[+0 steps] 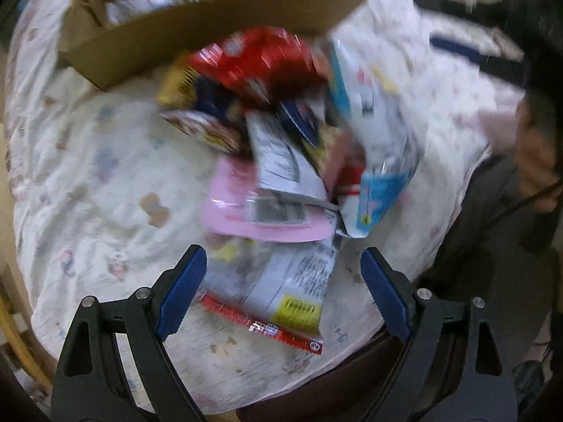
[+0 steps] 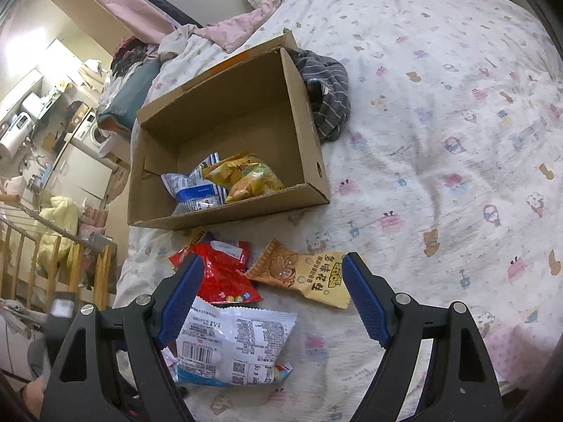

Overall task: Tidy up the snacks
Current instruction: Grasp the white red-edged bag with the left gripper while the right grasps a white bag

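Loose snack packets lie heaped on the patterned bedsheet [image 2: 440, 133] in front of a cardboard box [image 2: 309, 133]. The left wrist view is blurred: my left gripper [image 1: 283, 256] points down, open, over a silver packet with a yellow label [image 1: 281, 281], beyond it a pink packet [image 1: 246, 207], a red packet [image 1: 260, 59] and a white-and-blue bag [image 1: 373, 133]. My right gripper [image 2: 272, 263] stands open above an orange packet [image 2: 302, 274], a red packet [image 2: 225, 274] and a white packet [image 2: 232, 344]. Inside the box lie a yellow bag [image 2: 246, 176] and a blue-white bag [image 2: 197, 190].
A grey striped cloth [image 2: 330, 98] lies behind the box's right wall. The bed's left edge drops to a wooden railing [image 2: 52, 256] and a cluttered room. A person's hand [image 1: 535, 161] shows at the right of the left wrist view. Open sheet spreads to the right.
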Demonstrator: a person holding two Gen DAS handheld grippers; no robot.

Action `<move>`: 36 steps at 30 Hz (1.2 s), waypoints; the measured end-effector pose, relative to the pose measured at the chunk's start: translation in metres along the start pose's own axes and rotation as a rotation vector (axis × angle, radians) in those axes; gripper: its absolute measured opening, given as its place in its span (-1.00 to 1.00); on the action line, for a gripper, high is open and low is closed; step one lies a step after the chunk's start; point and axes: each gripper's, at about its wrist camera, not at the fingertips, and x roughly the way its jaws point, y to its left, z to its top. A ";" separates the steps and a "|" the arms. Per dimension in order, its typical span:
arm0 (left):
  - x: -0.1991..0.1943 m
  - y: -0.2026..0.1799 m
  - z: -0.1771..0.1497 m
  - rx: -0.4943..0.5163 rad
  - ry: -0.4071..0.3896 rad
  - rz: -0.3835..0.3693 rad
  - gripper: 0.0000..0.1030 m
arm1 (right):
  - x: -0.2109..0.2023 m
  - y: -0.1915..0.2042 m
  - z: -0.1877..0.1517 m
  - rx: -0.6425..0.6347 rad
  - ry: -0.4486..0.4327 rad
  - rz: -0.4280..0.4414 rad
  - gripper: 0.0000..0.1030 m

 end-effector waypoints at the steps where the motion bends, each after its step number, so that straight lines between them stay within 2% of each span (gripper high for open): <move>1: 0.005 -0.004 0.001 0.014 0.007 0.010 0.70 | 0.000 0.001 0.000 -0.003 0.001 0.000 0.61; 6: 0.027 -0.022 0.005 0.085 0.045 0.073 0.69 | 0.001 0.006 0.000 -0.017 0.000 -0.002 0.61; 9: 0.033 -0.025 0.003 0.093 0.064 0.111 0.35 | 0.002 0.006 0.000 -0.020 0.004 -0.011 0.61; 10: 0.032 -0.026 0.002 0.099 0.057 0.111 0.15 | 0.003 0.005 0.000 -0.017 0.006 -0.014 0.61; 11: 0.030 -0.028 0.002 0.105 0.049 0.111 0.03 | 0.003 0.004 0.000 -0.014 0.008 -0.014 0.61; 14: 0.019 -0.030 -0.001 0.117 0.025 0.116 -0.09 | 0.003 0.002 0.001 0.000 0.008 -0.010 0.61; 18: -0.009 -0.030 -0.005 0.099 -0.059 0.080 -0.10 | 0.002 0.002 0.001 0.004 0.003 -0.005 0.61; 24: -0.064 -0.021 -0.007 0.051 -0.226 0.043 -0.11 | 0.004 0.003 -0.001 0.003 0.015 -0.006 0.61; 28: -0.094 0.008 0.007 -0.016 -0.314 0.058 -0.11 | 0.008 0.002 -0.005 0.021 0.051 0.016 0.61; 31: -0.114 0.041 0.013 -0.131 -0.432 0.078 -0.11 | 0.006 0.006 -0.010 0.017 0.044 0.011 0.61; 34: -0.129 0.057 0.014 -0.192 -0.511 0.106 -0.11 | 0.015 0.009 -0.021 0.040 0.103 0.059 0.62; 36: -0.130 0.062 0.014 -0.211 -0.523 0.134 -0.11 | 0.026 0.013 -0.030 0.063 0.165 0.088 0.83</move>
